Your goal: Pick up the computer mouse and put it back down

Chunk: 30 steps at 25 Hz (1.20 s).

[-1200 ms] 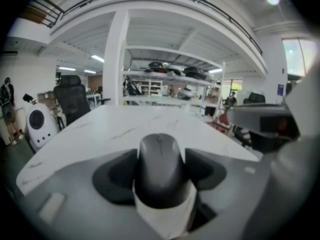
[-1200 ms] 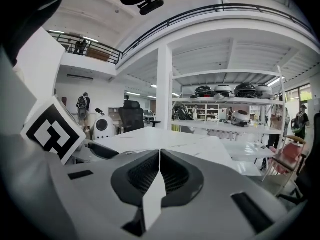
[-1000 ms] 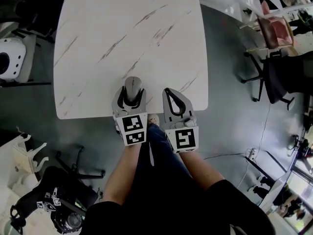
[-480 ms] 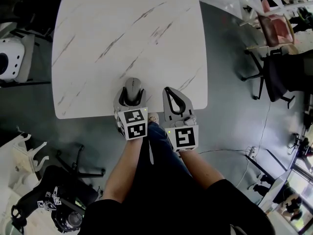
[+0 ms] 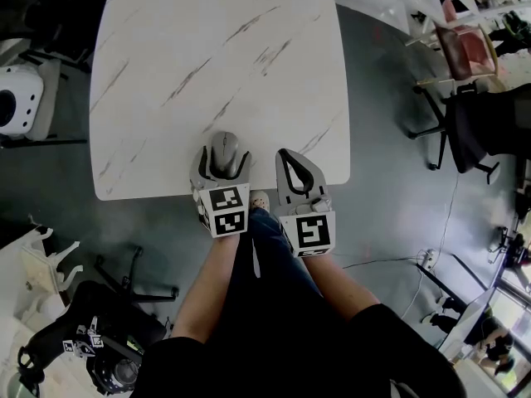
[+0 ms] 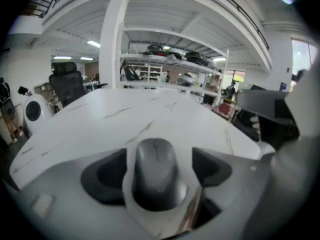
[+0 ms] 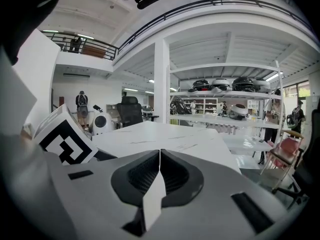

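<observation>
The grey computer mouse (image 5: 222, 151) lies on the white marble table (image 5: 207, 56), close to its near edge. My left gripper (image 5: 223, 152) straddles it, and the jaws have just been opening. In the left gripper view the mouse (image 6: 156, 176) sits between the dark pads (image 6: 105, 176) with a strip of tabletop showing on each side, so nothing presses on it. My right gripper (image 5: 283, 152) rests beside it to the right, over the table edge. Its jaws (image 7: 159, 151) are shut with nothing between them.
A black office chair (image 5: 477, 131) and a pink seat (image 5: 466, 50) stand right of the table. A white rounded device (image 5: 17, 98) sits at the left, black gear (image 5: 108, 363) on the floor at lower left. The person's legs are under the near edge.
The left gripper's jaws have spread apart and let go of the mouse, which now lies free on the table. The right gripper has kept still.
</observation>
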Each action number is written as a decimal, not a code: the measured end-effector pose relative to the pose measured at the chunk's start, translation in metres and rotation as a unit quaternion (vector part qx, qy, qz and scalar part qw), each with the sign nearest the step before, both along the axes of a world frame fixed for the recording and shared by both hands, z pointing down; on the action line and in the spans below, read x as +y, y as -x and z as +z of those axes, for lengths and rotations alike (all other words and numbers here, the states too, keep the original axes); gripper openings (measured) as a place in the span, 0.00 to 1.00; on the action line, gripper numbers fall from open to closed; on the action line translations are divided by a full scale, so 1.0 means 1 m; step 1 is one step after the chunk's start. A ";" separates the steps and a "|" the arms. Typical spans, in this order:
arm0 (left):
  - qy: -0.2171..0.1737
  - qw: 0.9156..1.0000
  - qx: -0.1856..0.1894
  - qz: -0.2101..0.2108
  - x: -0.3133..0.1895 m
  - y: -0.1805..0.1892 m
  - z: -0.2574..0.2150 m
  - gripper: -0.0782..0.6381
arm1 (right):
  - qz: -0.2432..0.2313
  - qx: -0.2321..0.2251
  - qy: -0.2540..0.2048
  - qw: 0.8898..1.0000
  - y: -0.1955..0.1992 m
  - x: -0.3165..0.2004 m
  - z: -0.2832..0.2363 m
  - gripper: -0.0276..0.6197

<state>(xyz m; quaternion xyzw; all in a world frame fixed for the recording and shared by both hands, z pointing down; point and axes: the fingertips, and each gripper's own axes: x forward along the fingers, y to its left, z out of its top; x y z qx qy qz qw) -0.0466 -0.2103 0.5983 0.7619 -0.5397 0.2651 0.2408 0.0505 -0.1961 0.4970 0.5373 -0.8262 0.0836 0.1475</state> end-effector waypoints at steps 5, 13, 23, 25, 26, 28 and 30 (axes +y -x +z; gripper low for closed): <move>-0.034 0.999 -0.019 -0.002 -0.005 0.011 -0.023 0.66 | 0.001 0.000 -0.005 1.000 0.002 0.002 -0.009 0.07; -0.167 0.986 0.002 0.018 -0.002 0.011 -0.110 0.19 | -0.006 -0.004 -0.046 0.999 0.009 0.007 -0.049 0.07; -0.243 0.968 0.043 0.045 0.016 0.006 -0.211 0.12 | 0.003 -0.010 -0.107 0.994 0.005 0.021 -0.125 0.07; -0.255 0.965 0.045 0.048 0.022 0.009 -0.230 0.12 | 0.005 -0.011 -0.117 0.993 0.003 0.027 -0.141 0.07; -0.260 0.963 0.046 0.049 0.025 0.010 -0.240 0.12 | 0.006 -0.011 -0.122 0.992 0.002 0.031 -0.149 0.07; -0.271 0.960 0.048 0.050 0.032 0.014 -0.256 0.12 | 0.008 -0.010 -0.135 0.991 -0.001 0.037 -0.163 0.07; -0.281 0.957 0.048 0.049 0.039 0.017 -0.270 0.12 | 0.010 -0.009 -0.145 0.989 -0.003 0.043 -0.174 0.07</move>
